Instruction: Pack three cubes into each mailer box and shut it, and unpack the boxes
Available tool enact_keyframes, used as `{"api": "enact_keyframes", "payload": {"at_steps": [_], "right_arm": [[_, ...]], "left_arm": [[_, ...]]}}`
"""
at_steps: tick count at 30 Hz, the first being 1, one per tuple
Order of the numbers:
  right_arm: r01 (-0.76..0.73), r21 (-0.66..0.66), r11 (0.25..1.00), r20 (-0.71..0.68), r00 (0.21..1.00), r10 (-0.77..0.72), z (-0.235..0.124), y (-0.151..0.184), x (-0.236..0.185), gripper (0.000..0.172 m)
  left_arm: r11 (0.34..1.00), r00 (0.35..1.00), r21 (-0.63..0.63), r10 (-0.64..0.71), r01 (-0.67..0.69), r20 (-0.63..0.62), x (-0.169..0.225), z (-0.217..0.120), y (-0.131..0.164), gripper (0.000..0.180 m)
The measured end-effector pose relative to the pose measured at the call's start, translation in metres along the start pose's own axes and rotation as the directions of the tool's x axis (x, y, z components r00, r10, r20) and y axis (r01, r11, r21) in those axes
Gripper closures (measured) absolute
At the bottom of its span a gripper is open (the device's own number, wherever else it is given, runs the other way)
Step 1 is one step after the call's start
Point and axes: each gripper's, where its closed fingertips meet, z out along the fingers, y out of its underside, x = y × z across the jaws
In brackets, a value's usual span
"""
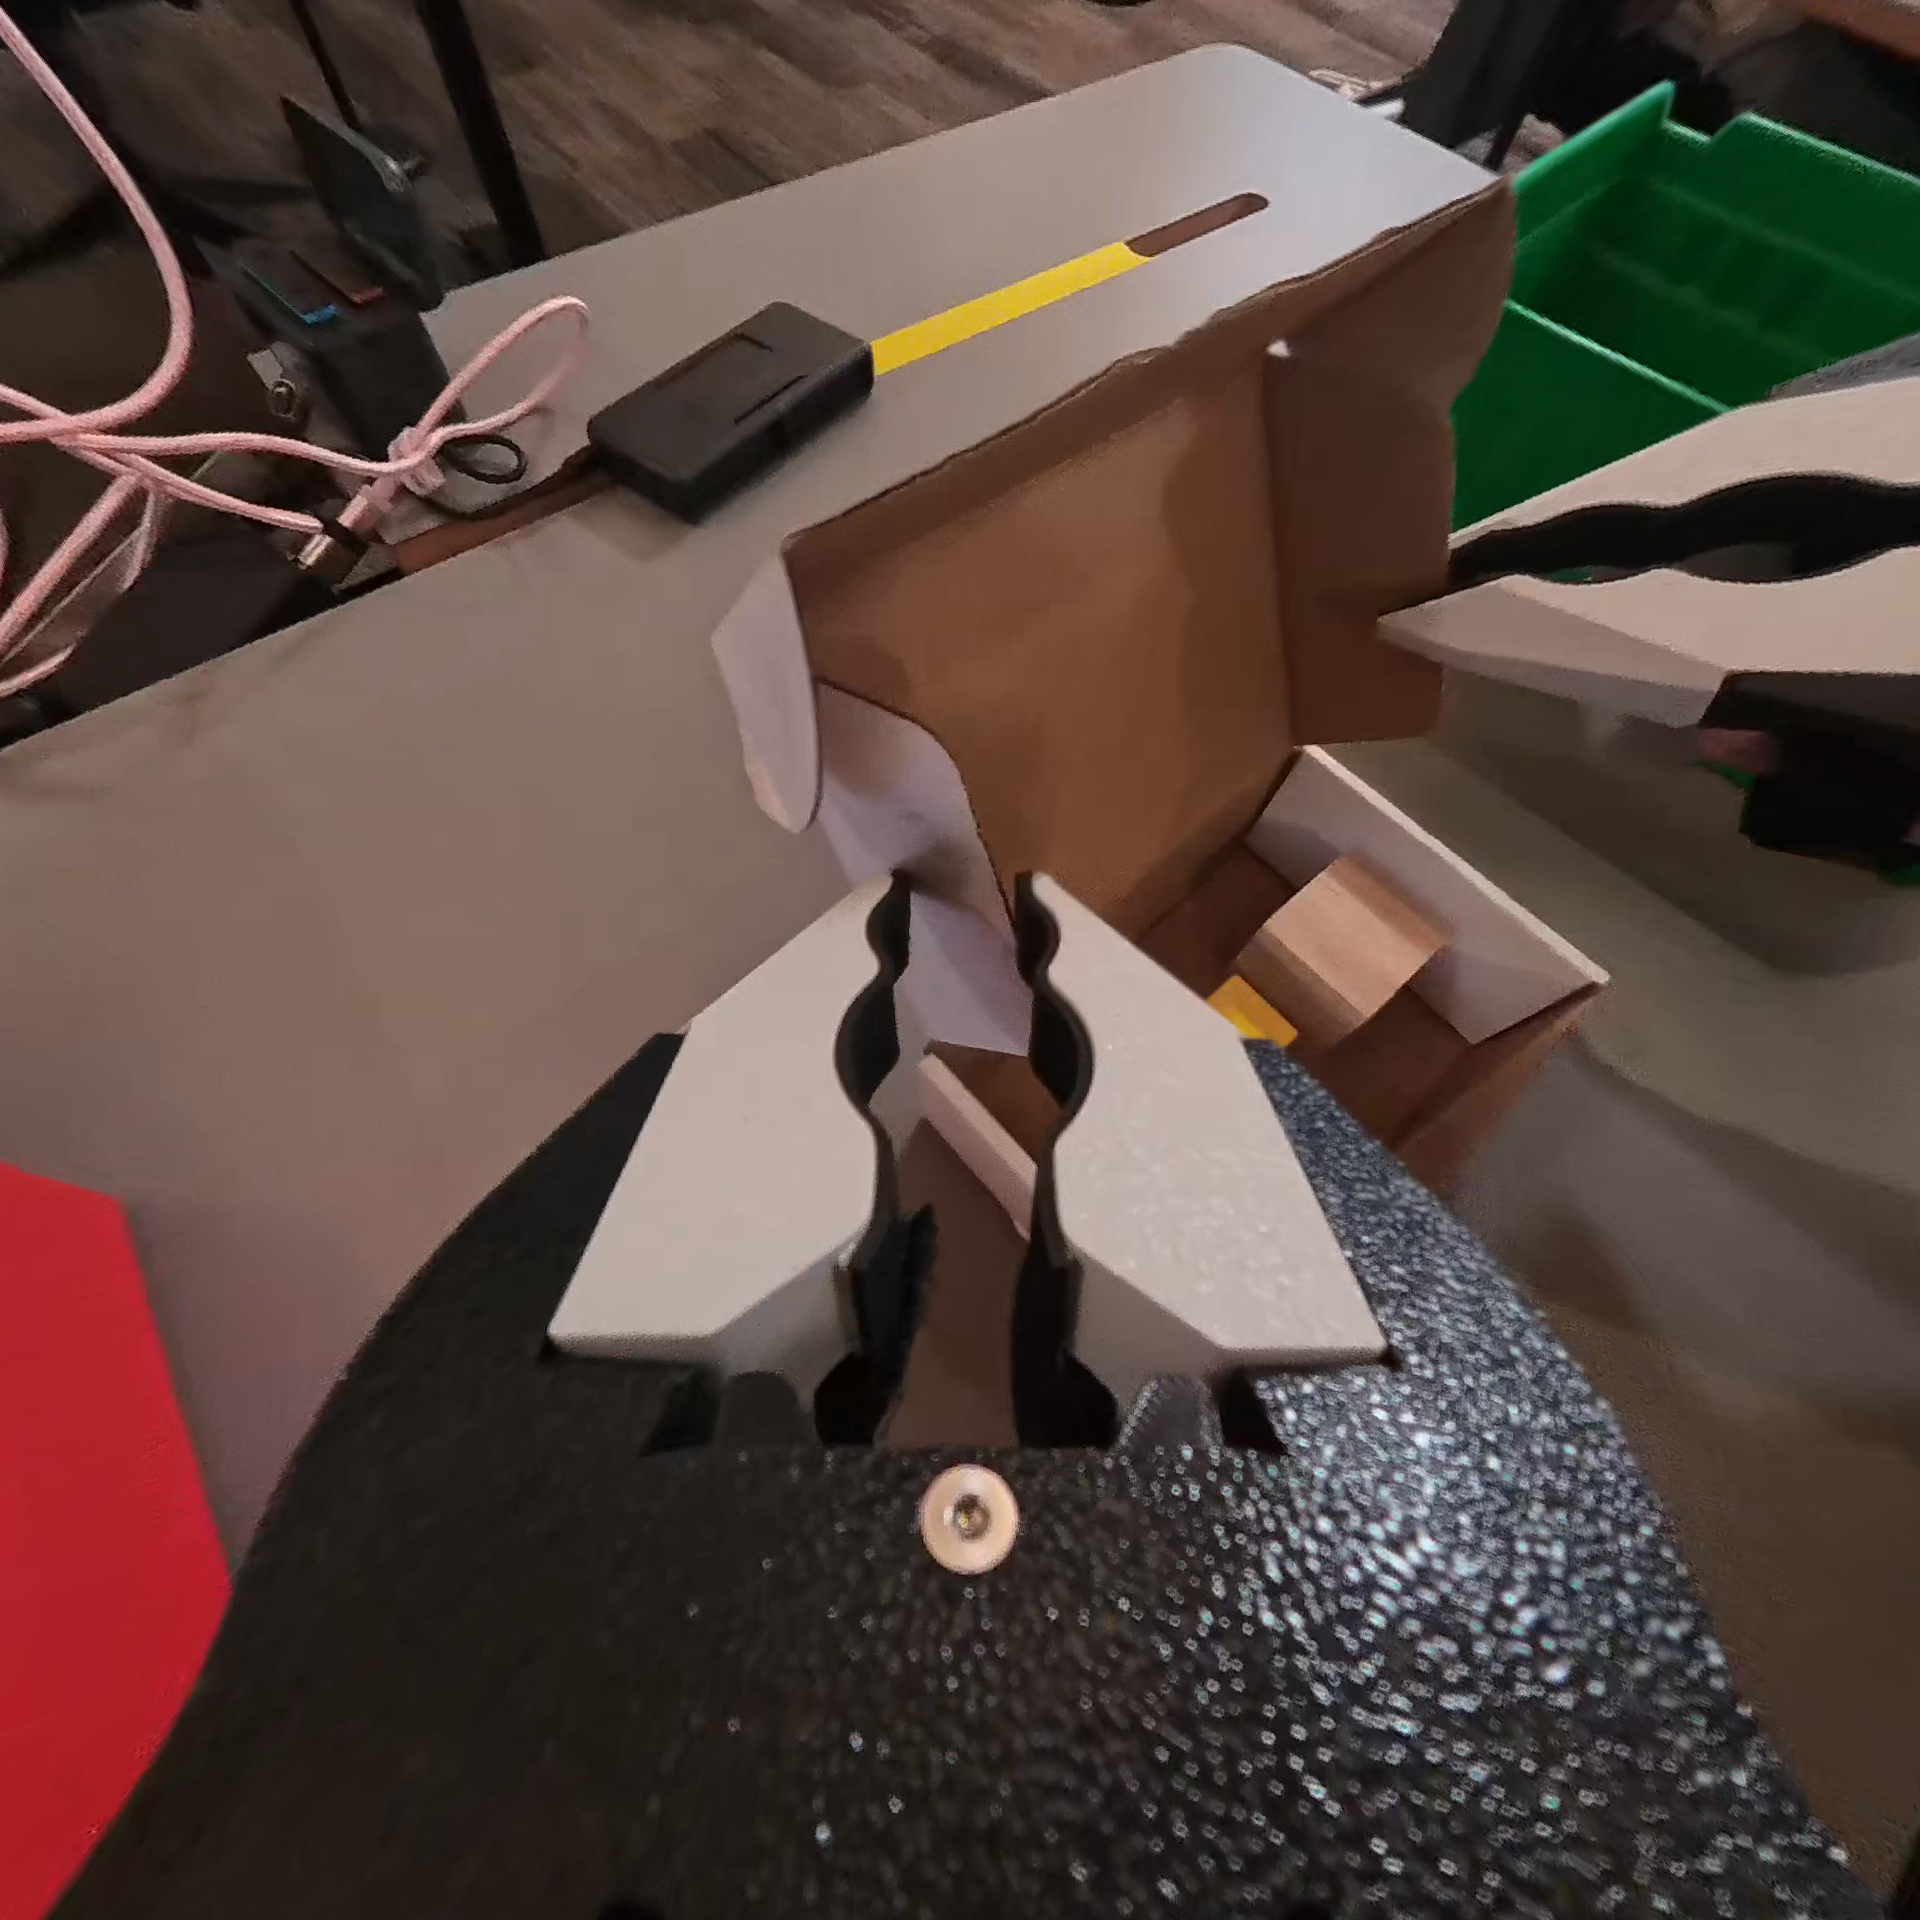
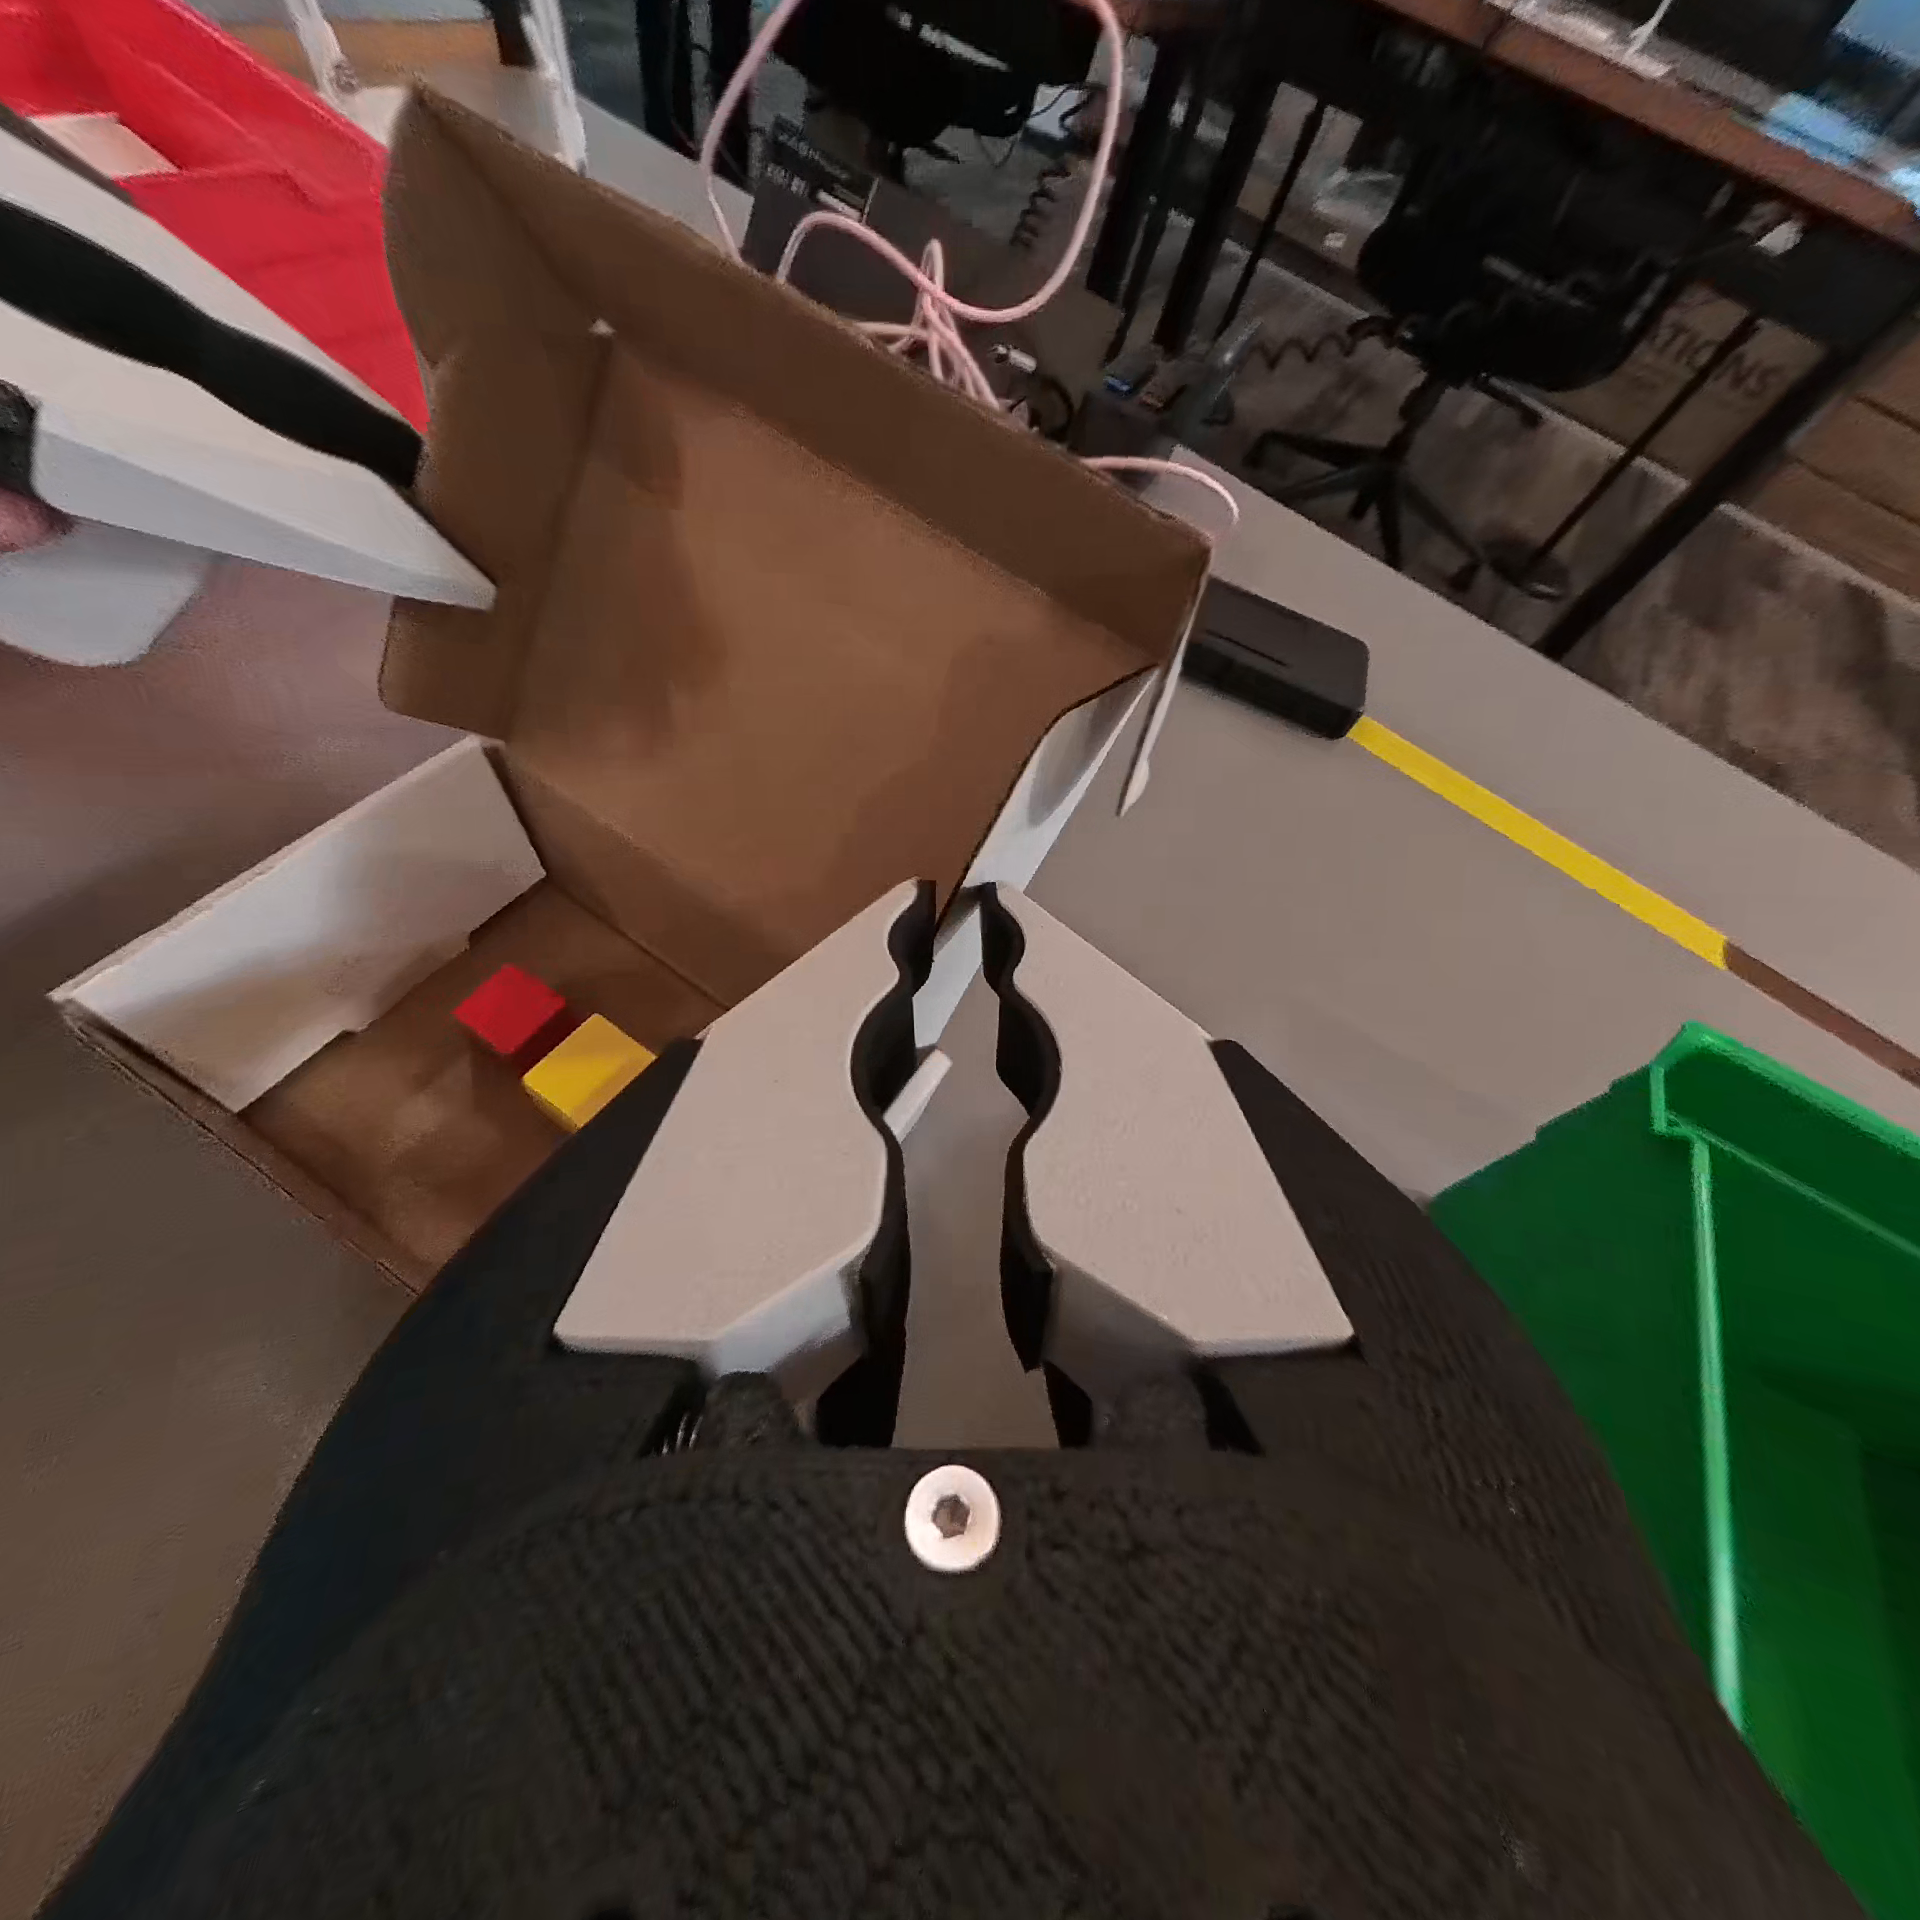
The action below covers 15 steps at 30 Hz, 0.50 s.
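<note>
Open mailer box (image 2: 312, 956) on the grey counter (image 1: 364, 831), lid (image 2: 790, 644) raised, brown inside, white outside. Inside the box: red cube (image 2: 509, 1010), yellow cube (image 2: 587, 1070), plain wooden cube (image 1: 1340, 951). Left gripper (image 1: 961, 894) at the lid's side flap (image 1: 966, 966), fingers (image 1: 769, 1091) narrowly apart around the flap, contact unclear. Right gripper (image 2: 956, 899) at the lid's opposite flap (image 2: 1039, 821), fingers (image 2: 1132, 1122) nearly closed on its edge, contact unclear. Green bin (image 2: 1766, 1299) right of the box, red bin (image 1: 94, 1507) left of it. Black device (image 1: 727, 405) and yellow tape strip (image 1: 1008, 307) beyond the lid.
</note>
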Motion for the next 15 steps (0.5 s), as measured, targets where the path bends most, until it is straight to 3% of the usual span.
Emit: {"api": "enact_keyframes", "payload": {"at_steps": [8,15], "right_arm": [[-0.049,0.088,0.995,-0.048,0.997,0.053,-0.022,0.013,-0.014,0.167],[-0.076,0.109,0.991,-0.077,0.993,0.084,-0.032,0.029,-0.026,0.167]], "left_arm": [[0.993,0.991,0.028,0.114,-0.116,0.064,0.017,-0.023,0.022,0.168],[0.993,0.997,0.101,0.049,-0.054,0.052,0.032,-0.031,0.039,0.168]]}}
